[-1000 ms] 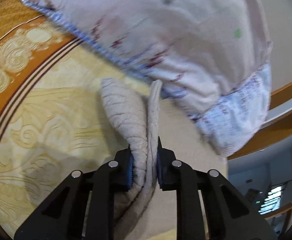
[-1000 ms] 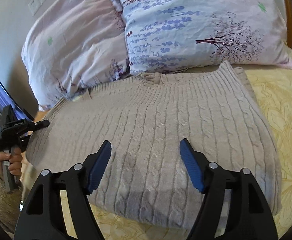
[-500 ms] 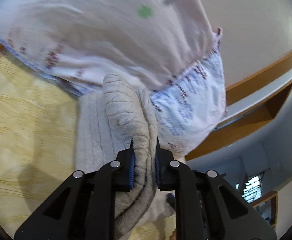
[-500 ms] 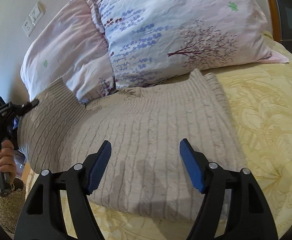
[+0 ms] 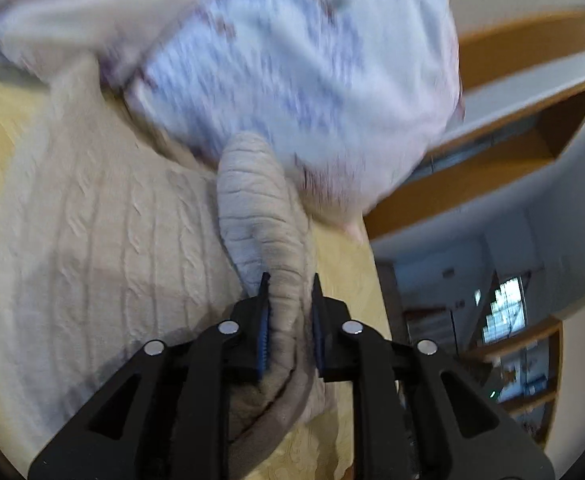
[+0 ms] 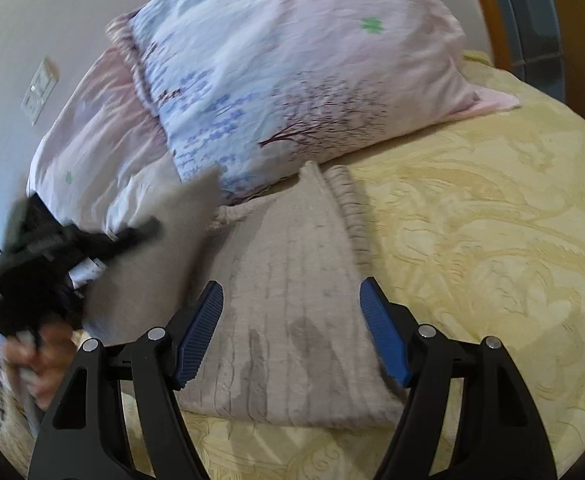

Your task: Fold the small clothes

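A beige cable-knit sweater (image 6: 292,280) lies on the yellow bedspread (image 6: 492,240) in front of the pillows. My left gripper (image 5: 289,292) pinches a bunched fold of the sweater (image 5: 260,208), and its jaws are opening with the fabric still between the pads. In the right wrist view the left gripper (image 6: 148,226) is blurred and holds the sweater's left side lifted over the body. My right gripper (image 6: 290,292) hovers open above the sweater's near half, nothing between its fingers.
A floral pillow (image 6: 292,80) and a pink pillow (image 6: 100,140) lean against the wall behind the sweater. A wooden headboard (image 6: 488,8) rises at the right. A hand (image 6: 40,360) grips the left tool's handle. Wooden shelves (image 5: 492,120) stand beyond the bed.
The left gripper has swept the sweater's side up and across toward the middle, so the sweater looks narrower. The right gripper shifted a little and stayed open.
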Action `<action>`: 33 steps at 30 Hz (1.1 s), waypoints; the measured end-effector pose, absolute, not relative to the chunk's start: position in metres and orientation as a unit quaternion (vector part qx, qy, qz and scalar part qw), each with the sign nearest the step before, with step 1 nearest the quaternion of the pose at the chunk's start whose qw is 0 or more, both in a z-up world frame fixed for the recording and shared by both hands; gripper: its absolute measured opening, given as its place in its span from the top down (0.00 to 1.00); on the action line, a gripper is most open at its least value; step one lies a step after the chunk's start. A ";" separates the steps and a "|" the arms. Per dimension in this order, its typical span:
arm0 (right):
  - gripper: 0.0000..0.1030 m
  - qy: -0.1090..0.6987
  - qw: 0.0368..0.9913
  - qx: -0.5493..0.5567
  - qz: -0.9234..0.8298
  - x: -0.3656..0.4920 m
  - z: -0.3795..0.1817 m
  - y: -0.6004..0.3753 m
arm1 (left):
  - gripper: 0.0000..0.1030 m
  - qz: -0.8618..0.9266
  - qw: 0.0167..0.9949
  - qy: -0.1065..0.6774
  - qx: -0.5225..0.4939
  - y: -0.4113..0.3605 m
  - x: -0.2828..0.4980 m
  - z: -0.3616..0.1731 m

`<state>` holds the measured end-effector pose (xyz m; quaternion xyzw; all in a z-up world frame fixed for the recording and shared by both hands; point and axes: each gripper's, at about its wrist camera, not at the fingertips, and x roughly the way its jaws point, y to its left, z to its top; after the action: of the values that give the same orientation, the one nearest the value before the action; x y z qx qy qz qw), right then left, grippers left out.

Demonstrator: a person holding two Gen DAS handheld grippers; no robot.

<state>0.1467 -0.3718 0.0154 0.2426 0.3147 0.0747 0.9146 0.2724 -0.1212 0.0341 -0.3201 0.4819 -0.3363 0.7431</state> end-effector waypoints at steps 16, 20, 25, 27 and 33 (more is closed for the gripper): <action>0.31 0.465 0.802 0.308 0.214 0.213 0.005 -0.351 | 0.36 -0.214 0.810 0.473 -0.272 -0.002 0.248 0.026; 0.34 0.465 0.799 0.301 0.235 0.223 0.004 -0.338 | 0.36 -0.234 0.788 0.493 -0.284 -0.008 0.245 0.004; 0.44 0.470 0.781 0.331 0.245 0.251 -0.008 -0.333 | 0.35 -0.251 0.778 0.497 -0.291 -0.012 0.244 -0.003; 0.44 0.458 0.772 0.366 0.245 0.265 -0.017 -0.337 | 0.35 -0.256 0.773 0.500 -0.295 -0.013 0.245 -0.005; 0.80 0.434 0.787 0.380 0.220 0.279 -0.022 -0.339 | 0.33 -0.266 0.775 0.499 -0.281 -0.023 0.246 -0.002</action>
<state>0.2790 -0.3390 -0.0217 0.3799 0.4344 0.2196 0.7866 0.2457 -0.0230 -0.0018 -0.2812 0.4993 -0.2656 0.7753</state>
